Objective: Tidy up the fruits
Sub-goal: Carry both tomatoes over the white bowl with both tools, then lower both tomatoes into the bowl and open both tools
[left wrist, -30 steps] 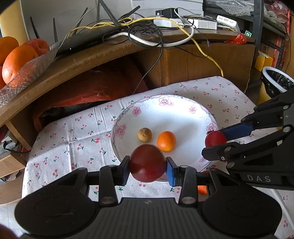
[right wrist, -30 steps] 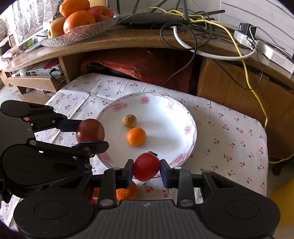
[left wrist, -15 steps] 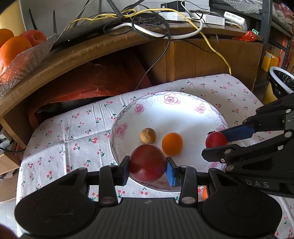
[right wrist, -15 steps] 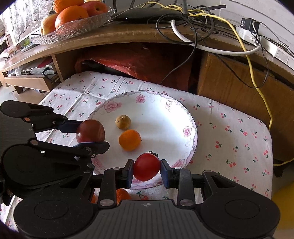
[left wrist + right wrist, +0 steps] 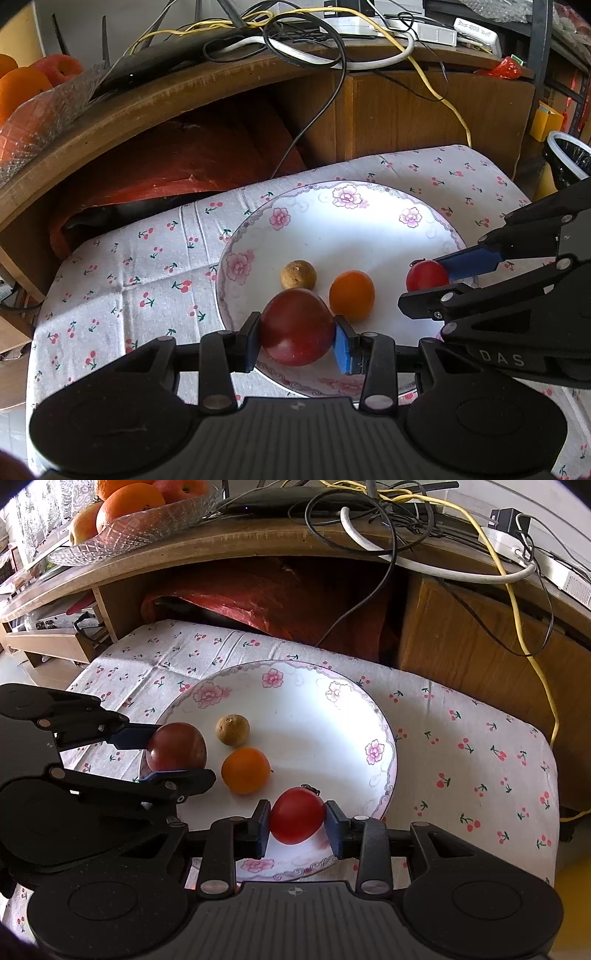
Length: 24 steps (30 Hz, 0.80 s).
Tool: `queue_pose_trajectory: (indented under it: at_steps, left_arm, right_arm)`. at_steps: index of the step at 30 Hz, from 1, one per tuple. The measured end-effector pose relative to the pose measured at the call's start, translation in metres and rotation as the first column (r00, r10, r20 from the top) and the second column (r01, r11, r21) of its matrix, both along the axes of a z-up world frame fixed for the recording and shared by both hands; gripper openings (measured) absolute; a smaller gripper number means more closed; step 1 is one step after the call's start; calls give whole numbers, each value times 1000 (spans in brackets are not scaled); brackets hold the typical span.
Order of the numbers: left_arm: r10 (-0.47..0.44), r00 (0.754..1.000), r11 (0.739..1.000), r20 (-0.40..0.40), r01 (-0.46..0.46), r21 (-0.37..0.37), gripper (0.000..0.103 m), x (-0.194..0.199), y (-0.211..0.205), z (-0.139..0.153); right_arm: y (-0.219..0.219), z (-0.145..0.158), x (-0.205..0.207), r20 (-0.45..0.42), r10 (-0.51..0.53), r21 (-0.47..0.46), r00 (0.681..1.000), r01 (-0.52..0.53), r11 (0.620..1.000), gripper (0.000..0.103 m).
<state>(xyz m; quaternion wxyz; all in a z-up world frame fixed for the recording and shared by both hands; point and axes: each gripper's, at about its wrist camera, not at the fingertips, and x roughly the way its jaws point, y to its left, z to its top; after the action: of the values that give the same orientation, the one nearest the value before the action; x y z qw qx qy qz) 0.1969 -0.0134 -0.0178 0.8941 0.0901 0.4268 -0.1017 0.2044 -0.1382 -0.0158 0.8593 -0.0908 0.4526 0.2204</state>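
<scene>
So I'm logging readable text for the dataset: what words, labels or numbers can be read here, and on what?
"DAS": on the right claw body, seen from the left wrist view.
Print on the white device on the desk: too blurred to read.
Nothing else is legible.

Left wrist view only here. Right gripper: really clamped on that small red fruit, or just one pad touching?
Observer: Clamped. The tomato sits between both pads of the right gripper.
Operator: Where over the plate?
Observer: Just inside the near rim of the plate, right of the orange.
Operator: Anything right of the plate?
Observer: No fruit there, only the cherry-print cloth.
</scene>
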Motion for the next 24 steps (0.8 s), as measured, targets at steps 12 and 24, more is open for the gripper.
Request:
queue_pose_trajectory:
  at_steps: [12, 24]
  left_arm:
    - [-3, 1000, 1000, -1, 3, 4, 47, 3, -1, -2]
    - [4, 1000, 1000, -3, -4, -6, 48, 3, 1, -1]
  right_arm:
    - [-1, -2, 7, 1, -8, 11, 1000, 8, 1000, 31]
    - [-3, 0, 7, 7, -14, 14, 1000, 14, 1000, 34]
